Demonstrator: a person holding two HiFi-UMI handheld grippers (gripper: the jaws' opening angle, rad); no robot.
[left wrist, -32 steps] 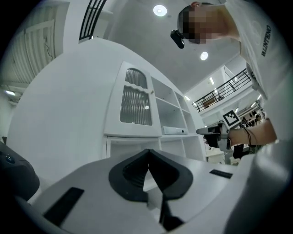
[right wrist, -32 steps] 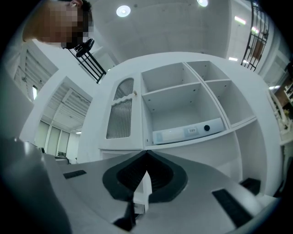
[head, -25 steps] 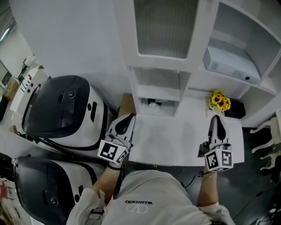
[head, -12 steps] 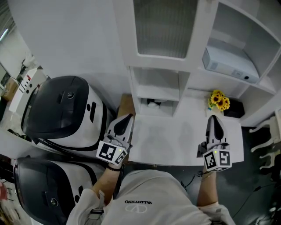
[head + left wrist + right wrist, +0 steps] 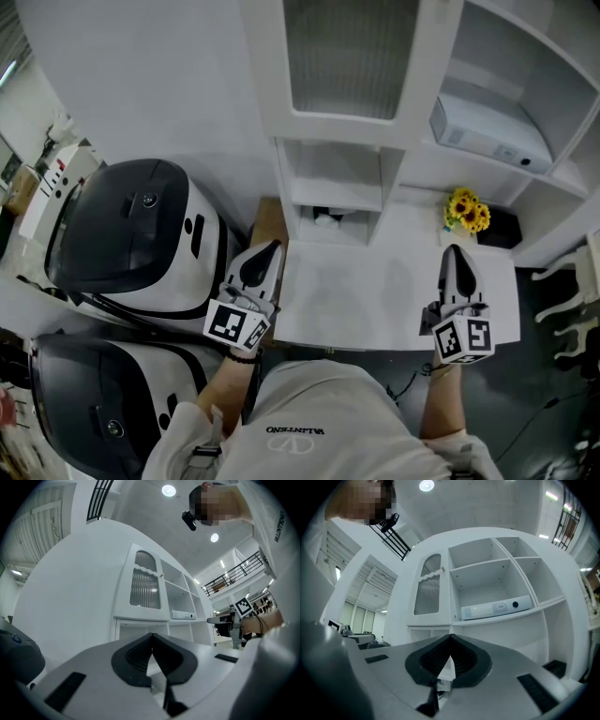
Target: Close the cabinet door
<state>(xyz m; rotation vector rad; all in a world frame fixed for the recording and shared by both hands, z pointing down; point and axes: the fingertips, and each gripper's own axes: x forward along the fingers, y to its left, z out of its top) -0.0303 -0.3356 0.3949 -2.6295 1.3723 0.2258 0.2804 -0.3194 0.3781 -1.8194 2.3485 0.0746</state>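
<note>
The white cabinet door (image 5: 352, 56) with its ribbed glass panel lies flush in its frame at the upper left of the shelf unit; it also shows in the left gripper view as the door (image 5: 144, 587) and in the right gripper view as the door (image 5: 427, 590). My left gripper (image 5: 273, 247) hovers over the left edge of the white counter (image 5: 375, 300), shut with nothing in it, well below the door. My right gripper (image 5: 457, 250) floats over the counter's right side, also shut and empty. Seen from their own cameras, the left gripper (image 5: 151, 635) and right gripper (image 5: 450, 636) have their tips meeting.
A long white box (image 5: 487, 136) rests on an open shelf to the right of the door. Yellow flowers (image 5: 468, 211) stand on the counter by a black object (image 5: 503, 229). Two large black-and-white machines (image 5: 141, 234) (image 5: 103, 403) crowd the left. A white chair (image 5: 572, 291) stands at far right.
</note>
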